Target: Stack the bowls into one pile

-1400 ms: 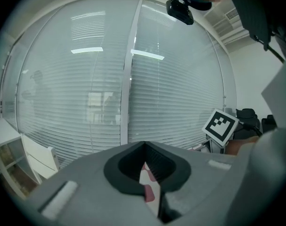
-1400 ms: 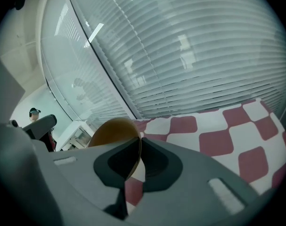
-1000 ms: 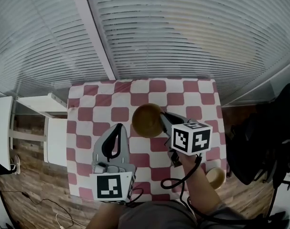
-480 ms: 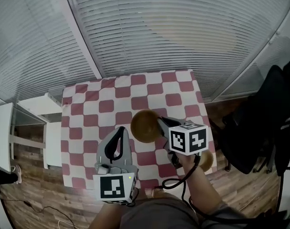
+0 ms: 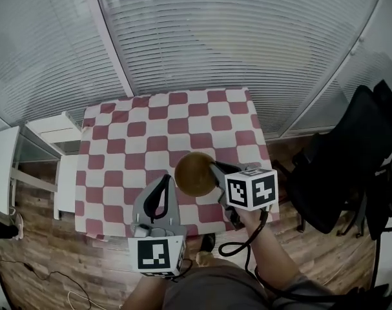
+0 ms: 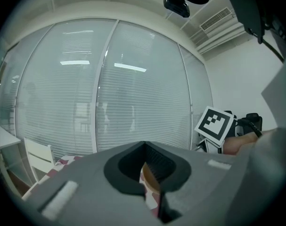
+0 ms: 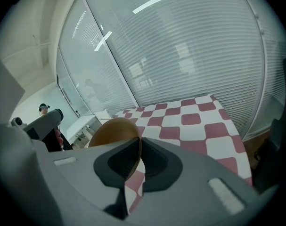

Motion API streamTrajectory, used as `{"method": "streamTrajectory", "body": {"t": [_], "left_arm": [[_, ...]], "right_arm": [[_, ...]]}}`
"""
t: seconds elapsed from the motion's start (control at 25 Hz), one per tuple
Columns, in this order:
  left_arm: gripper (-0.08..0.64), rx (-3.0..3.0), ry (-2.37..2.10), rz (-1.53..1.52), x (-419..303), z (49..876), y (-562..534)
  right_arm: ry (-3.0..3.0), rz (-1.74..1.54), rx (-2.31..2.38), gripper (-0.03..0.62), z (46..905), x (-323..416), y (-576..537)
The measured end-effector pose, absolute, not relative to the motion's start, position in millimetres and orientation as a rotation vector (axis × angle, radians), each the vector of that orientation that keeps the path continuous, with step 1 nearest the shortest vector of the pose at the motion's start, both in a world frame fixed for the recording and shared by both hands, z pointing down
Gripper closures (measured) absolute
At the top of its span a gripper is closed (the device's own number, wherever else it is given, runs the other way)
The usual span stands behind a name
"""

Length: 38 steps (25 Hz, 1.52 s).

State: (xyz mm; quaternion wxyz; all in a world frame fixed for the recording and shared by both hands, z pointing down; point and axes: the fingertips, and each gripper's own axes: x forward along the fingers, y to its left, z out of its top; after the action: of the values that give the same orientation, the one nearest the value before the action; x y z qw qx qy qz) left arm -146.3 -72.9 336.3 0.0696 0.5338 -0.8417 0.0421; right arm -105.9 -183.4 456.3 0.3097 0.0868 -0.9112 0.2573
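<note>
Over the near right part of our table (image 5: 118, 134) hangs the bowl (image 5: 194, 173), its rim pinched by our right gripper (image 5: 215, 172). Our left gripper (image 5: 162, 181), jaws pressed together, holds nothing. We fear this thin rim hold could let the bowl slip and drop.

Over the checkered table (image 5: 150, 118), the near rim of the bowl (image 5: 193, 172) is hidden inside the right gripper (image 5: 215, 170), the left gripper (image 5: 163, 178) covers part of the table's near edge, and a small tan thing (image 5: 203, 258) just off that edge is too small to identify.
</note>
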Motion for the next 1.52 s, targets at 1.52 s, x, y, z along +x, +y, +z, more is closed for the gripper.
{"method": "streamTrajectory", "body": {"t": [1.52], "left_arm": [[0.56,1.685,-2.539,0.124,-88,312,-21]], "right_arm": [[-2.41,0.681,0.3,0.549,442,-25,-136]]}}
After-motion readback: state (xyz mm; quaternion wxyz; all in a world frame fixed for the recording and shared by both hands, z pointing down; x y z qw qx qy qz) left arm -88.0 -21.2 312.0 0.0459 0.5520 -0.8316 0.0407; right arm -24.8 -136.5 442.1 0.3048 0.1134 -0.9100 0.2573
